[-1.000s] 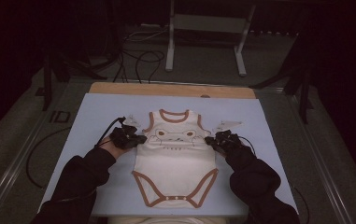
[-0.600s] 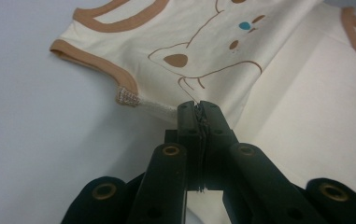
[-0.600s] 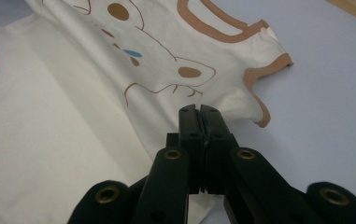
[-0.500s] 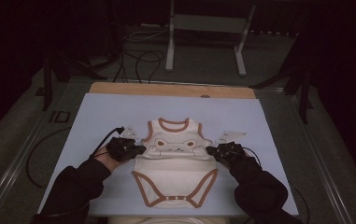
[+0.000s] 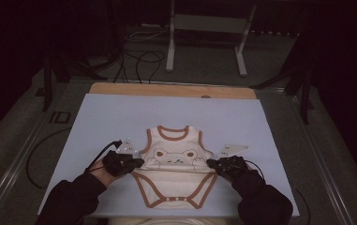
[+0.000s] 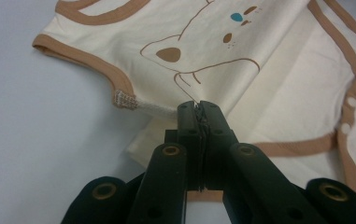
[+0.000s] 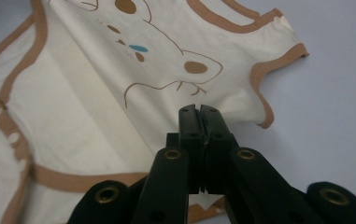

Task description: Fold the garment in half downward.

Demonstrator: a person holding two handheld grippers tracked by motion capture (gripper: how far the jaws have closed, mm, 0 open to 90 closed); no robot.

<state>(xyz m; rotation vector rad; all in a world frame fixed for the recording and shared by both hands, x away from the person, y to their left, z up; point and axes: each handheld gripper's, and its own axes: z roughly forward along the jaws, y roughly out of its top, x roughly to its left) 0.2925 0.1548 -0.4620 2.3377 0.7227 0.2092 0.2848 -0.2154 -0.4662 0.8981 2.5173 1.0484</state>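
A cream baby bodysuit [image 5: 174,154] with brown trim and a bear print lies on the pale blue table cover [image 5: 120,112], neck away from me. Its upper half is drawn down over its lower half, so the cloth lies doubled at the waist. My left gripper [image 5: 138,162] is shut on the garment's left side edge just below the armhole. In the left gripper view the jaws meet at the left gripper's tip [image 6: 198,105], pinching the bodysuit [image 6: 213,46]. My right gripper [image 5: 211,163] is shut on the opposite side edge. In the right gripper view the right gripper [image 7: 198,108] pinches the bodysuit [image 7: 119,84].
A wooden strip [image 5: 171,90] runs along the table's far edge. Beyond it a metal stand [image 5: 204,42] and loose cables [image 5: 138,61] lie on the dark floor. Both of the person's dark sleeves reach in from the near edge.
Both grippers have moved toward the person's side of the table, staying shut. They have dragged the bodysuit's upper part nearer, over its lower part.
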